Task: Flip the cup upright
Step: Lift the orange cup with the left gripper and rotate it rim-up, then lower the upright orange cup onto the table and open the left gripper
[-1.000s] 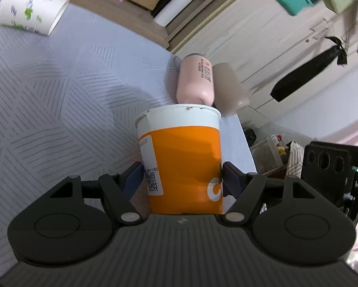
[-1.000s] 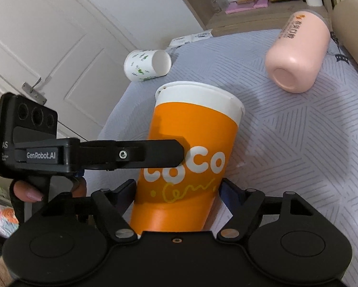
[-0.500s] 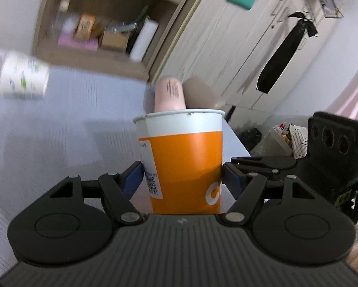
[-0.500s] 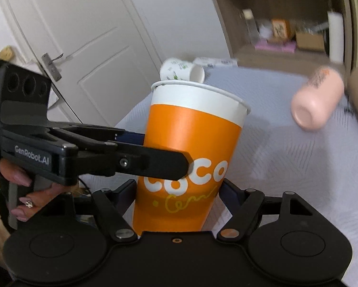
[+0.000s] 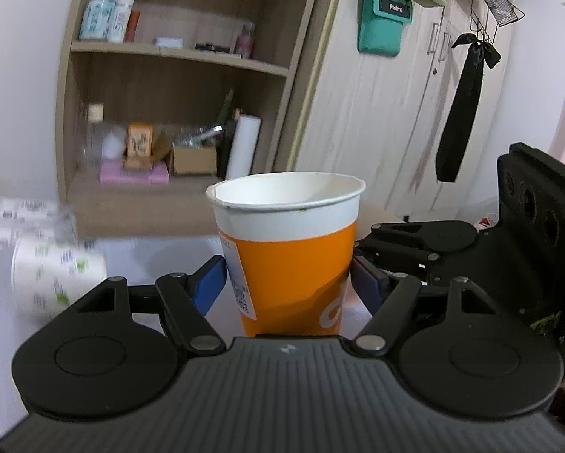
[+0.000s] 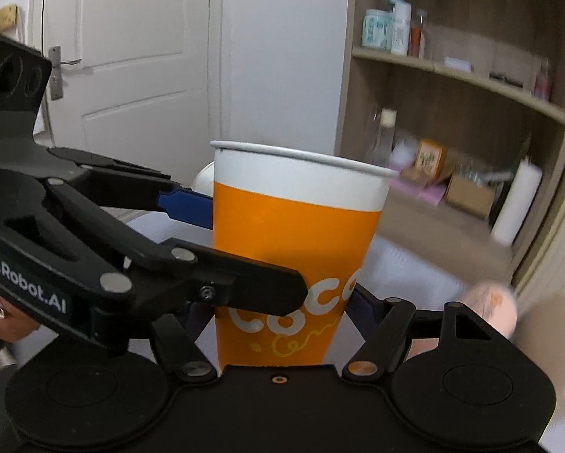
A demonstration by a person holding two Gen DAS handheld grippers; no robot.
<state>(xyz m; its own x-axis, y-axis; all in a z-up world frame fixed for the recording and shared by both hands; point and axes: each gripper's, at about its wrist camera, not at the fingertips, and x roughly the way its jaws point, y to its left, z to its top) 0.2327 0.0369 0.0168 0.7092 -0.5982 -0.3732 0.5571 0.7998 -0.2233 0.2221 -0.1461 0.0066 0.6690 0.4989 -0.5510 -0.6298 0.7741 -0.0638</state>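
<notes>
Orange paper cup point(image 5: 290, 249) upright between two grippers

Left gripper point(image 5: 288, 283) clamps the cup's sides; right gripper point(image 6: 282, 302) also grasps it. A white printed cup point(image 5: 52, 275) lies far left.

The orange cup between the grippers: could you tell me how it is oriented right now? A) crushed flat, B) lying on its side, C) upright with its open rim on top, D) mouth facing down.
C: in both wrist views the orange cup stands with its white open rim at the top, and the left gripper and right gripper each have a finger on either side of its lower body.
</notes>
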